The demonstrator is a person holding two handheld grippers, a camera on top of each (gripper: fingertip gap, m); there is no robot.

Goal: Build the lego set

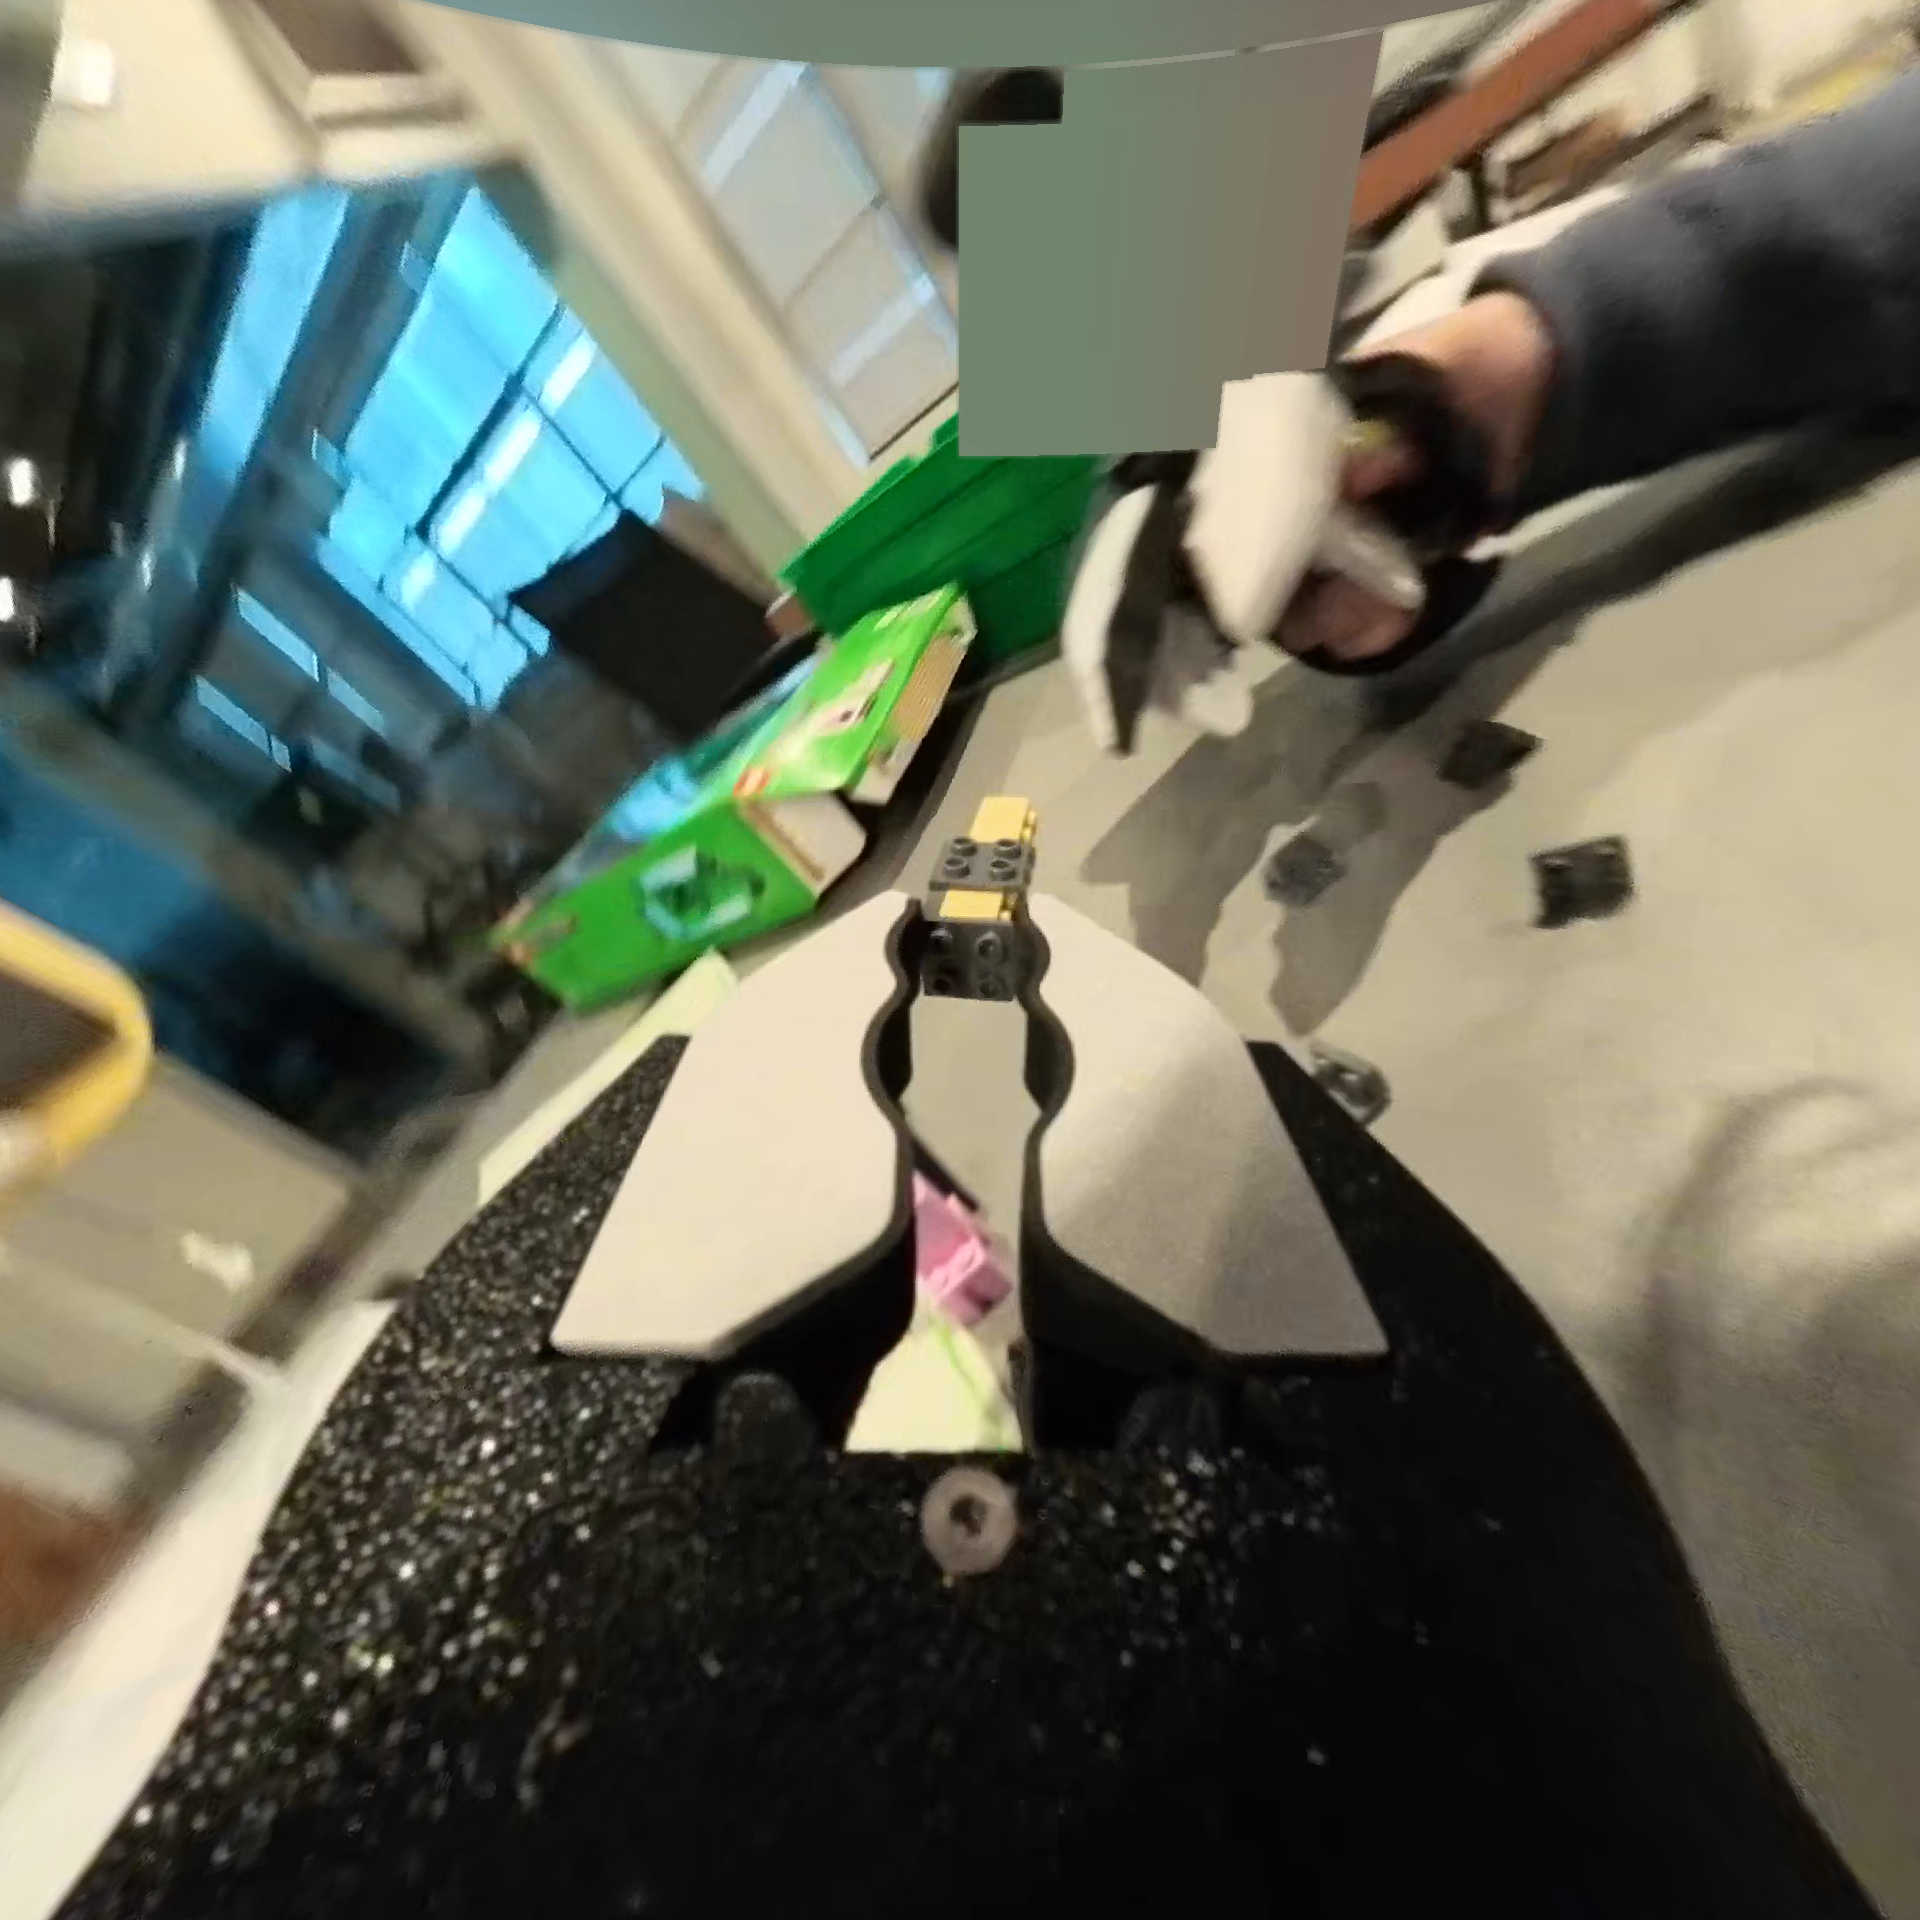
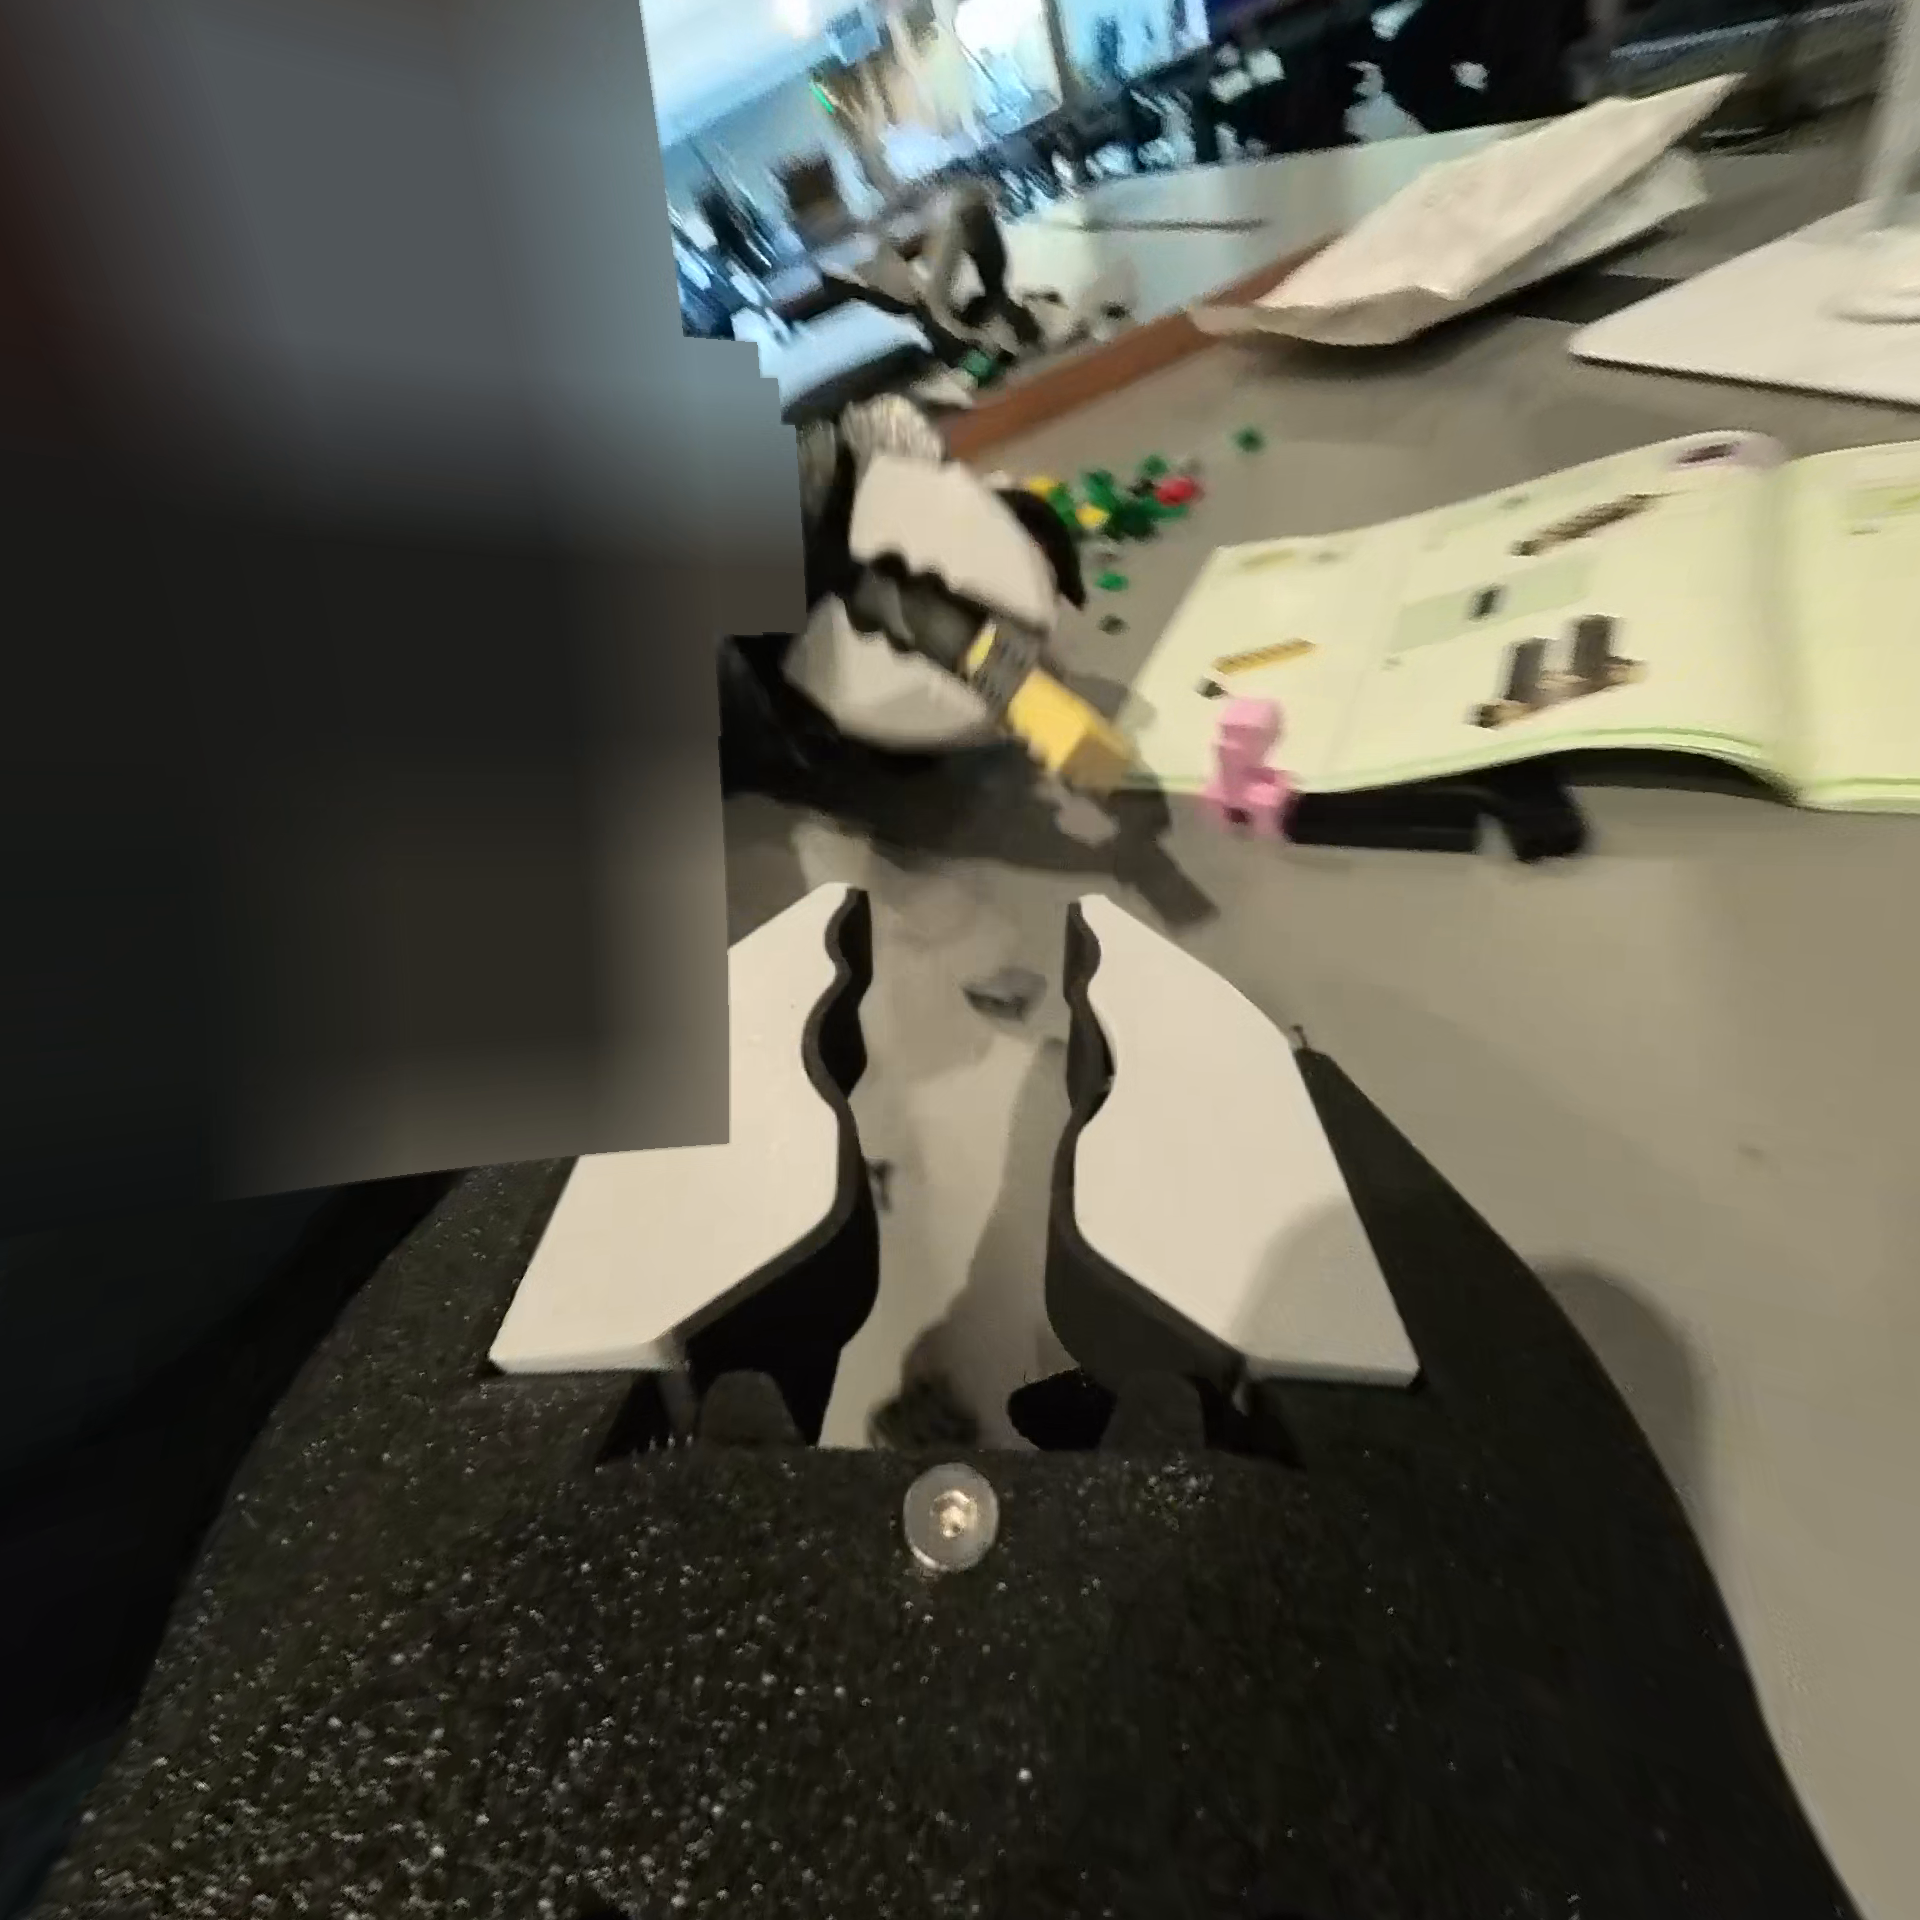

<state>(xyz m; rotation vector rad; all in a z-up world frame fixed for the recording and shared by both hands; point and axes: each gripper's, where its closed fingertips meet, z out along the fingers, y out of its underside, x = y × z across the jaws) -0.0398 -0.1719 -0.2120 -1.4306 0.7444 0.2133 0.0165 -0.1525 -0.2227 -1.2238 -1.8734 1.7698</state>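
My left gripper (image 1: 971, 951) is shut on a small dark grey and tan brick stack (image 1: 982, 894), held above the grey table. The stack sticks out past the fingertips. In the right wrist view the same gripper (image 2: 992, 665) shows farther off with the stack (image 2: 1060, 722) in it. My right gripper (image 2: 966, 914) is open and empty, low over the table; it shows in the left wrist view (image 1: 1153, 634) in a person's hand (image 1: 1423, 488). A pink brick figure (image 2: 1252, 764) stands beside the open instruction booklet (image 2: 1538, 613). Pink also shows between my left fingers (image 1: 961, 1257).
Loose dark bricks (image 1: 1579, 878) lie on the table at right. A green set box (image 1: 748, 821) and a green bin (image 1: 935, 540) stand at the table's far side. A pile of green, red and yellow bricks (image 2: 1122, 499) and a paper bag (image 2: 1475, 239) lie beyond the booklet.
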